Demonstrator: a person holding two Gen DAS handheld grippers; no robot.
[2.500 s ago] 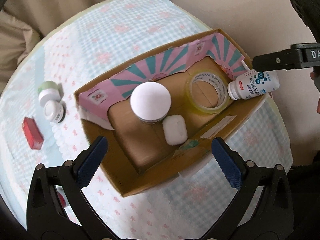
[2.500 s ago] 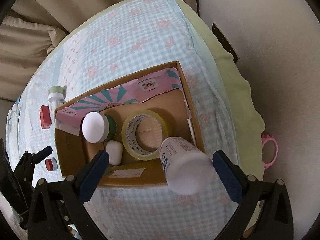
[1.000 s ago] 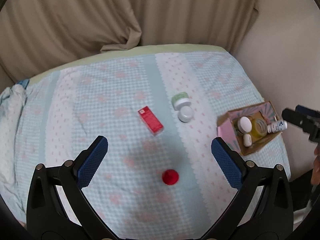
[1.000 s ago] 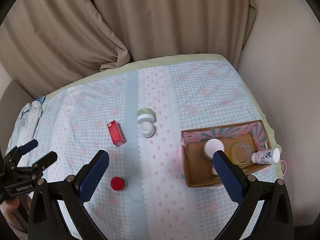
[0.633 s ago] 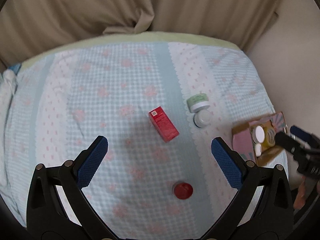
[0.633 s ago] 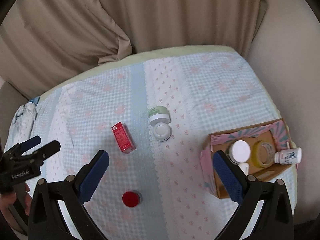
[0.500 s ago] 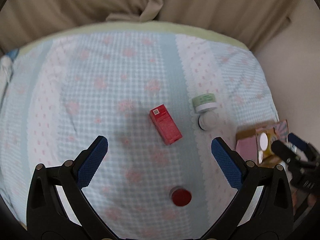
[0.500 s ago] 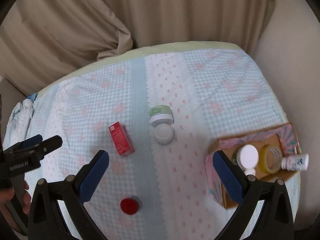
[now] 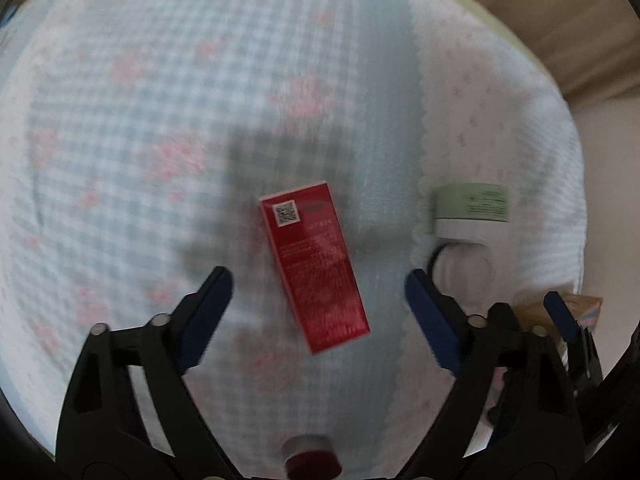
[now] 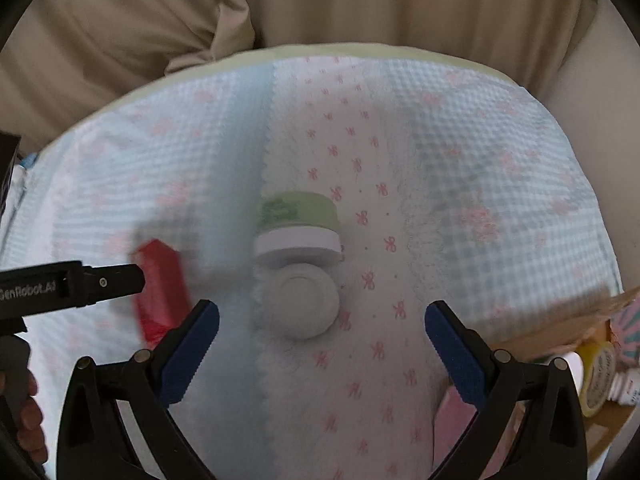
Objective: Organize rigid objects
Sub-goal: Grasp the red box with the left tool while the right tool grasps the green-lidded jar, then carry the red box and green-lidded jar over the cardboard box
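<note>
Jaws of left gripper (image 9: 316, 292) standing wide apart, holding nothing, framing red box (image 9: 314, 266) lying flat on checked quilt (image 9: 160, 80). Box sitting between the blue pads, not touching either, its long axis running at a slant to the line between them. Probably lining up for a pick across the short sides: worth turning the wrist until the pads face the two long edges squarely, then lowering until the tips press slightly into the soft quilt before closing, so the thin carton is not pinched by one corner and spun. Red cap (image 9: 312, 458) lying near the bottom edge of the left view, partly cut off, waiting for later.

Further right, green-and-white jar (image 10: 298, 222) lying on its side, touching round white jar (image 10: 298, 304) nearer the camera. Right gripper (image 10: 322, 340) hanging just above that white jar, jaws likewise spread and empty. Closing on the round body at its widest part, centred, looking safest; the neighbour touching it likely rolling if nudged, so coming straight down rather than sweeping in.

At far right, cardboard box (image 10: 560, 328) holding tape roll (image 10: 596, 376) and white bottle (image 10: 624, 388), seemingly the place for everything gathered.
</note>
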